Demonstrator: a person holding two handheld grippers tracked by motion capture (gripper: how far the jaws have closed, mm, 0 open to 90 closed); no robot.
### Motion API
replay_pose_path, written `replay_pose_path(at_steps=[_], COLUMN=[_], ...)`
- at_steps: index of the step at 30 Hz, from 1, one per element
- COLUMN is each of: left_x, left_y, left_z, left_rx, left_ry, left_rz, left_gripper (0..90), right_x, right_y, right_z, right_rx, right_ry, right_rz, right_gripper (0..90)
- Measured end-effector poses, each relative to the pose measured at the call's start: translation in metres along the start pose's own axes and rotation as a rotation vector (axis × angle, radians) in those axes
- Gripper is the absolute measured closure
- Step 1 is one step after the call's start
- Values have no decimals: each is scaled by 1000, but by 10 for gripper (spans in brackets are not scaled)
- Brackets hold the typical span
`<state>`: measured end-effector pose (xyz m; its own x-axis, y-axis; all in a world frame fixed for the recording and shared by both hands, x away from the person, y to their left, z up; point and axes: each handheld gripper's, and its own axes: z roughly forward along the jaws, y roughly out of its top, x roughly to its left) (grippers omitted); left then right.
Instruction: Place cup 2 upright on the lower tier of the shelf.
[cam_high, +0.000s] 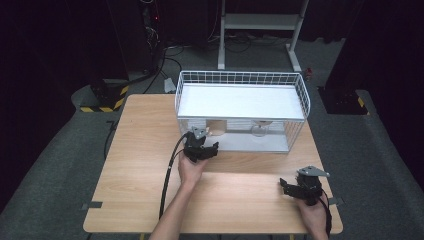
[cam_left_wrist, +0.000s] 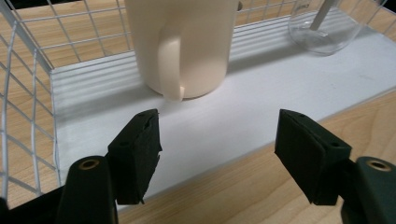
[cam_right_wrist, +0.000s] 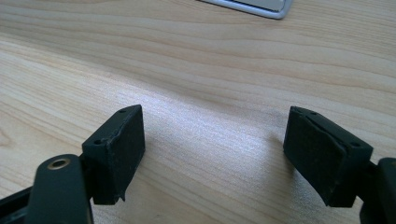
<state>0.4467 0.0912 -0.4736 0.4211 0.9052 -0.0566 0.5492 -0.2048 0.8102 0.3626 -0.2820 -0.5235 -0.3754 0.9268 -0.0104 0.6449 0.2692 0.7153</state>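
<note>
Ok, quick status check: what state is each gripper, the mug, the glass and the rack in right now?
Left gripper: open, empty, aimed at the mug's handle, not touching it.
Right gripper: open, empty, low over the bare table.
Mug: upright on the rack's lower shelf, handle toward the left gripper.
Glass: upright beside the mug, apart from it, something pale inside.
Wire rack: standing, nothing on its top shelf.
</note>
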Motion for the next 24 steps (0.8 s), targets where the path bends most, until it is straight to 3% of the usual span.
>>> replay_pose_path(at_steps=[9, 21, 24], left_x=[3, 0, -2], left_y=[-5, -4, -4], left_z=[-7, -21, -23], left_rx=[2, -4, 1], left_ry=[-19, -30, -15], left_rz=[-21, -8, 15], left_gripper=[300, 293, 293], right_x=[0, 0, 0], right_y=[0, 0, 0], right_z=[0, 0, 0], right_rx=[0, 0, 0], right_ry=[0, 0, 0], right_rz=[0, 0, 0], right_gripper=[205, 205, 205])
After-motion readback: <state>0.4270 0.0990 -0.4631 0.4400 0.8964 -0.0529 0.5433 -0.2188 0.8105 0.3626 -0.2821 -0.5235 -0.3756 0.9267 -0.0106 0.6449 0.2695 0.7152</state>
